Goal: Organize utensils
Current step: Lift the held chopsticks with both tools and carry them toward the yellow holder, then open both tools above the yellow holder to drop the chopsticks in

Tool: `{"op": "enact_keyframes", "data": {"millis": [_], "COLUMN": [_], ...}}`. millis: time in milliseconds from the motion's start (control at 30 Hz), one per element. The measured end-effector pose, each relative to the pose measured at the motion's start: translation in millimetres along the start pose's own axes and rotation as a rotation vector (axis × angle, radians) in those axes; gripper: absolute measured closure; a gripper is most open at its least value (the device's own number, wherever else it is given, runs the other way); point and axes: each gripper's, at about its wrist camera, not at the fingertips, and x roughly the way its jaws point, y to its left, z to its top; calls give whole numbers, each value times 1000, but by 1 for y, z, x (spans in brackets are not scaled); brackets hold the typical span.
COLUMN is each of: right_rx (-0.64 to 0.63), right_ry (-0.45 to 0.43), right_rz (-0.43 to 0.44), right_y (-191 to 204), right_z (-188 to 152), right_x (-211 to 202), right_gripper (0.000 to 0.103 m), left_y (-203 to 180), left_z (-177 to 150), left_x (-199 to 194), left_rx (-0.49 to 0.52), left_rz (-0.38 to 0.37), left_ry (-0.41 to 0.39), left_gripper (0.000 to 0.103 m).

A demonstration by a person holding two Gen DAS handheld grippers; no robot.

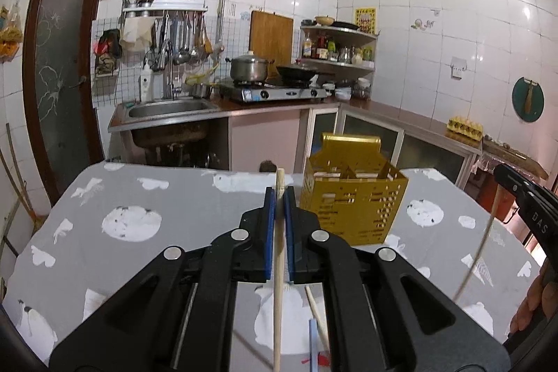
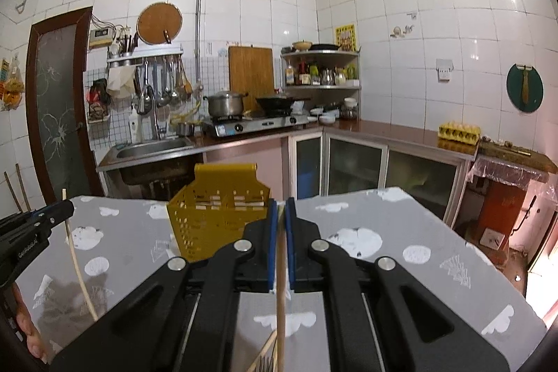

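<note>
Blue-padded fingers (image 1: 269, 225) of the left gripper (image 1: 278, 197) are pinched nearly shut on a pale wooden chopstick (image 1: 278, 267), held roughly upright w/ a short tip poking above the pads and the long end hanging down below the jaws. Just right of it, on the grey tablecloth w/ white cloud and moon prints (image 1: 139, 197), stands the gold perforated metal utensil caddy (image 1: 352, 201), a few pale sticks already visible inside its compartments. Two more loose items lie on the cloth under the left gripper: another wooden chopstick (image 1: 315, 312) and a thin blue stick (image 1: 312, 340), not yet sorted. Further right, the right gripper (image 2: 281, 211) is likewise clamped shut on a second pale chopstick (image 2: 280, 302), also near vertical; caddy sits ahead and a bit left in that view.

Task reads as mid-way: both sticks are lifted, neither is over the caddy yet.

Risks: each stick is gripped near its top, so the long lower end could clip the caddy rim or tip the light caddy if brought across too low. Thin round wood btwn flat pads may also pivot or slip. Both grippers heading to the same opening could collide.
</note>
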Motion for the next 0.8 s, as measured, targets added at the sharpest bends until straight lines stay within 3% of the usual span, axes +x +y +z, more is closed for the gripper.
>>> {"op": "enact_keyframes", "data": {"millis": [367,633,800], "right_rx": [-13,-28,-14], "right_ry": [-74,-164,-195], "right_rz": [12,26,47], "right_y": [3,11,14], "right_z": [49,103,133], "right_x": [24,35,52], "right_gripper": [98,98,98], "left_y": [-11,-28,-40], "left_z": [47,115,150], "left_x": [15,27,50], "left_rx": [-8,-22,-41], "left_rz": [-34,-80,-112], "left_ry": [-81,-169,-183], "left_gripper": [99,99,99]}}
